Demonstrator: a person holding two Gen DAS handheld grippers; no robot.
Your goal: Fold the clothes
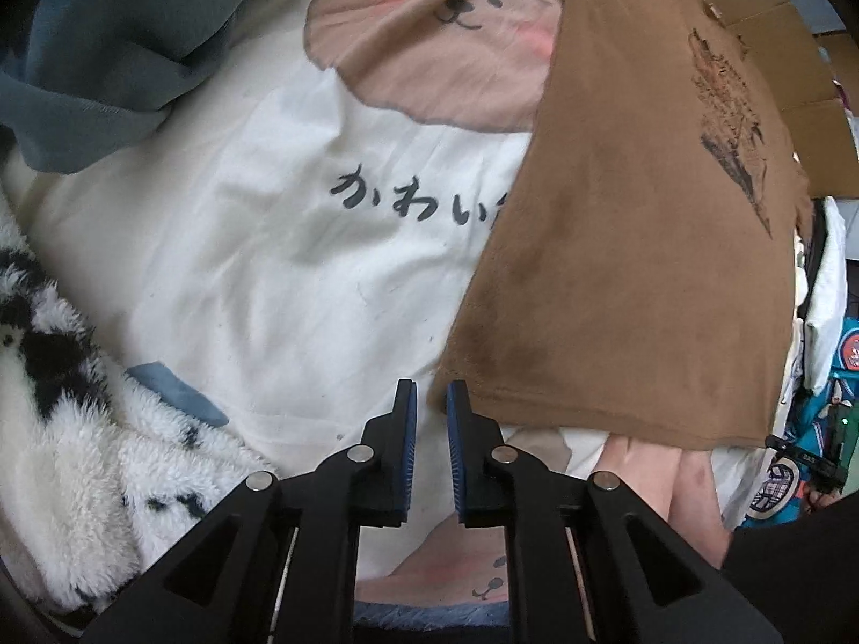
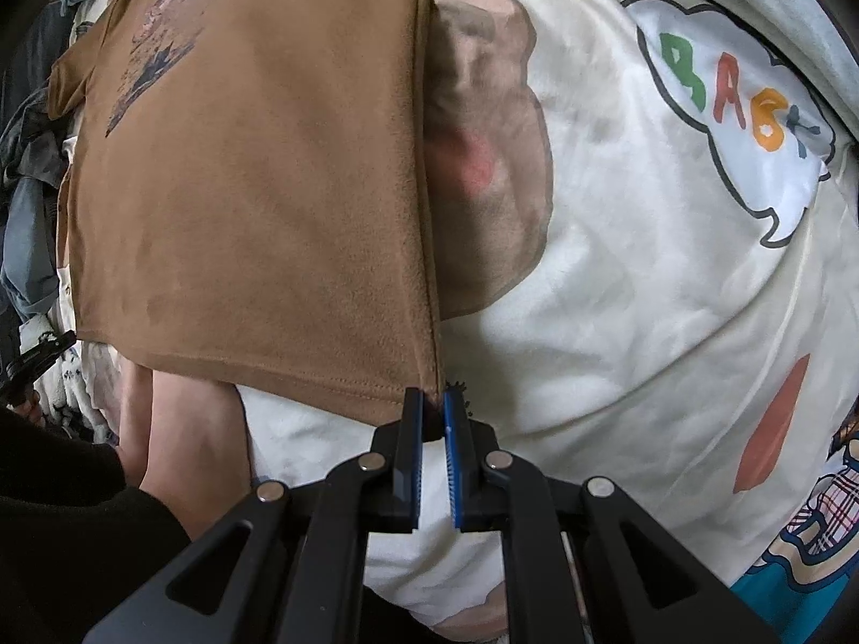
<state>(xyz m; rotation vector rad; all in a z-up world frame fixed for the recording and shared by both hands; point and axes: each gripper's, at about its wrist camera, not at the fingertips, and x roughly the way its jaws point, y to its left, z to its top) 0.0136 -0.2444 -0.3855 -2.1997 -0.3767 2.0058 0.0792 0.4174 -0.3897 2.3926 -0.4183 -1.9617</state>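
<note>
Our right gripper (image 2: pixel 434 402) is pinched shut on the hem corner of the brown suede-like printed T-shirt (image 2: pixel 257 204), which hangs ahead and to its left over the cream cartoon-print bedsheet (image 2: pixel 617 295). Our left gripper (image 1: pixel 431 402) stands slightly parted with nothing between the pads; the shirt's other hem corner (image 1: pixel 451 392) sits just right of its tips. The fabric looks soft, light and limp, so it will likely sag; we'd grab the hem corners at the stitched edge.
</note>
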